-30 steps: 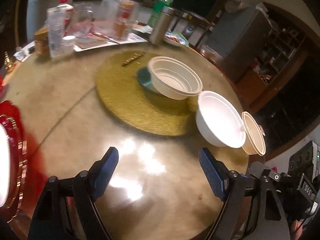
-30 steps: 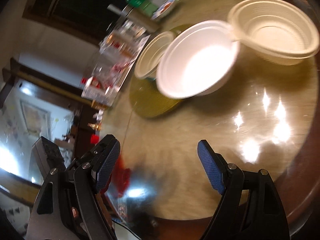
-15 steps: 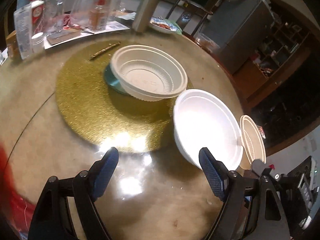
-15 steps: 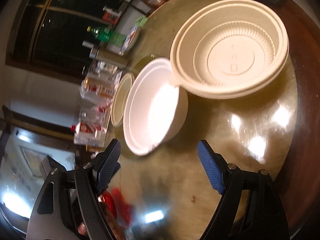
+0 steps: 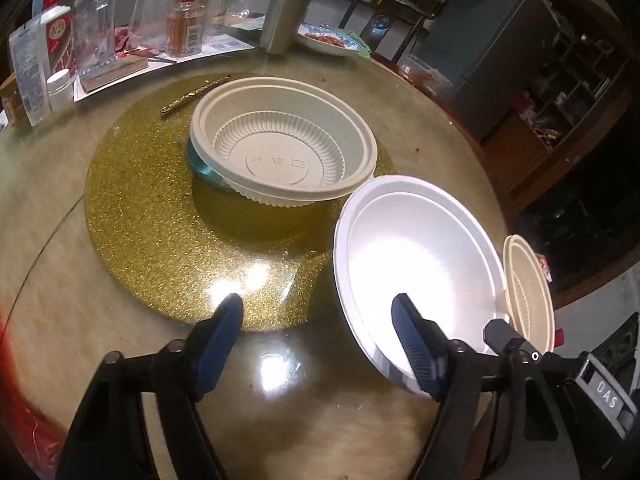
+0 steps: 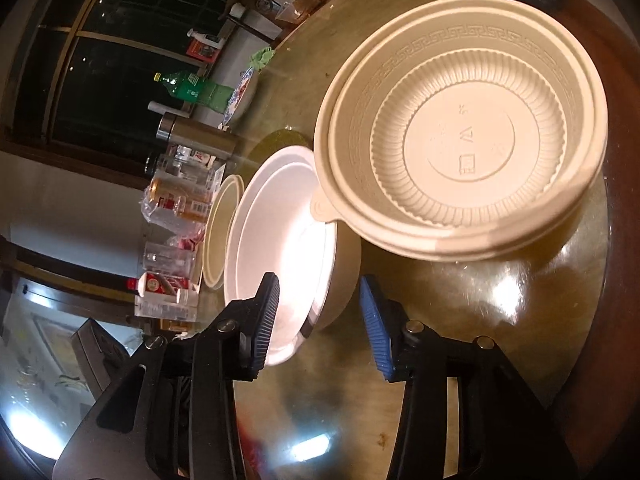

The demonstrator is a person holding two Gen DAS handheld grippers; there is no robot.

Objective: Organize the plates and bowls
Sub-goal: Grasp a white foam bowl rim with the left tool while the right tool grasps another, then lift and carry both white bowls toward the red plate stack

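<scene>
Both grippers have been brought in on the white bowl [image 5: 416, 256], its near rim now straddled by the closing left gripper [image 5: 316, 340] and right gripper [image 6: 320, 316], neither yet gripping, so a lift seems imminent.

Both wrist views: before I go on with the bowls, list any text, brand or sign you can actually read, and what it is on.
"DAS": label on the right gripper's body, seen in the left wrist view.
Moulded marks and a small square in the beige bowl: too faint to read.
Labels on the red-and-white carton, the amber bottle and the green bottle: too small or blurred.
</scene>
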